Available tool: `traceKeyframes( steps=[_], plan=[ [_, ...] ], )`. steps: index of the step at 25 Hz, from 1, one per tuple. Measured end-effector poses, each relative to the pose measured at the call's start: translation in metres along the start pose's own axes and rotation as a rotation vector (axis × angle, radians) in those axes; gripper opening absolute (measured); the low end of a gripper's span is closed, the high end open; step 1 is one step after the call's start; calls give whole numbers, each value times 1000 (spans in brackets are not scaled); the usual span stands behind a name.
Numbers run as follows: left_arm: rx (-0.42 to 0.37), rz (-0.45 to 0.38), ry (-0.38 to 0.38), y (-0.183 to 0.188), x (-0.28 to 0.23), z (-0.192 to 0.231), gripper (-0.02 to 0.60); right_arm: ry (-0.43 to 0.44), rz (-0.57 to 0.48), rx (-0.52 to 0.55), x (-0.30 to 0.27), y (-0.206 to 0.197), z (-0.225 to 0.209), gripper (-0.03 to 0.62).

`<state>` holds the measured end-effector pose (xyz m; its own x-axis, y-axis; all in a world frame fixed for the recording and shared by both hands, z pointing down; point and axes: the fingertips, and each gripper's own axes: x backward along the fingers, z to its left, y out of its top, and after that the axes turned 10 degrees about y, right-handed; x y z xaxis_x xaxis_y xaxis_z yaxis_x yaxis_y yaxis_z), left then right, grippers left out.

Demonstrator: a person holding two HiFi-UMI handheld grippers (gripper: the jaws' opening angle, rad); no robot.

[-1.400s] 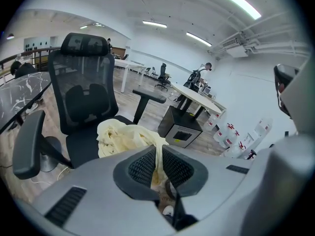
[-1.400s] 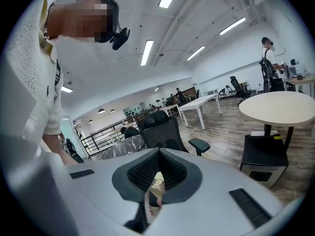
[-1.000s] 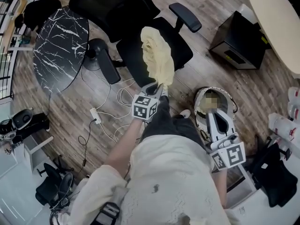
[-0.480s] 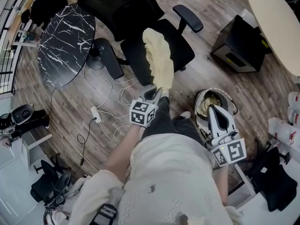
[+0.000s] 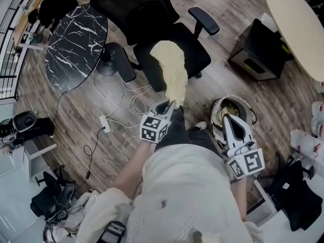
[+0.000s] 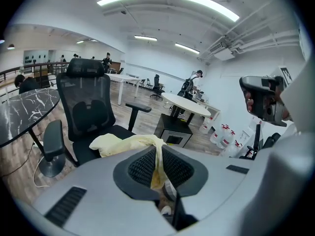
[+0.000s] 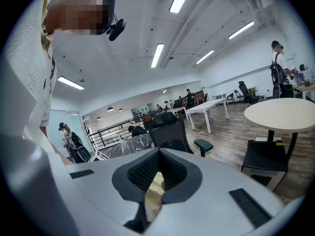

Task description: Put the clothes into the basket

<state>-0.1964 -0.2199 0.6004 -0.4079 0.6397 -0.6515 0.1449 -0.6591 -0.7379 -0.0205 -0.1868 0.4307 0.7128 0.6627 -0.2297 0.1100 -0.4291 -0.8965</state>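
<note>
Garment (image 5: pixel 169 67) (yellow) dragged farther off chair (image 5: pixel 195 49), left gripper (image 5: pixel 169 104) clamped on it, right gripper (image 5: pixel 226 118) closed over basket (image 5: pixel 213 116).

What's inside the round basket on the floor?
A pale yellow lump, maybe cloth, shows inside the basket. The right gripper covers most of the inside, so what else is in there can't be seen.

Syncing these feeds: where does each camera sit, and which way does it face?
Head view: on the head, looking down at chair, garment, basket; torso, left gripper, right gripper show.
Left gripper view: on that gripper, facing the chair; jaws pinch the garment.
Right gripper view: on that gripper, facing the chair; jaws together.
Shared: the chair.
</note>
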Motion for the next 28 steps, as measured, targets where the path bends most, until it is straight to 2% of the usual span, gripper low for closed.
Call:
traceKeyframes(
  steps=[15,28],
  plan=[
    [-32,-83,-18,3,57,-51,51,-9,-11,18,55,-14,22,11],
    [-73,-215,-70,27,103,-99,51,-1,-22,45,89,-24,36,11]
  ],
)
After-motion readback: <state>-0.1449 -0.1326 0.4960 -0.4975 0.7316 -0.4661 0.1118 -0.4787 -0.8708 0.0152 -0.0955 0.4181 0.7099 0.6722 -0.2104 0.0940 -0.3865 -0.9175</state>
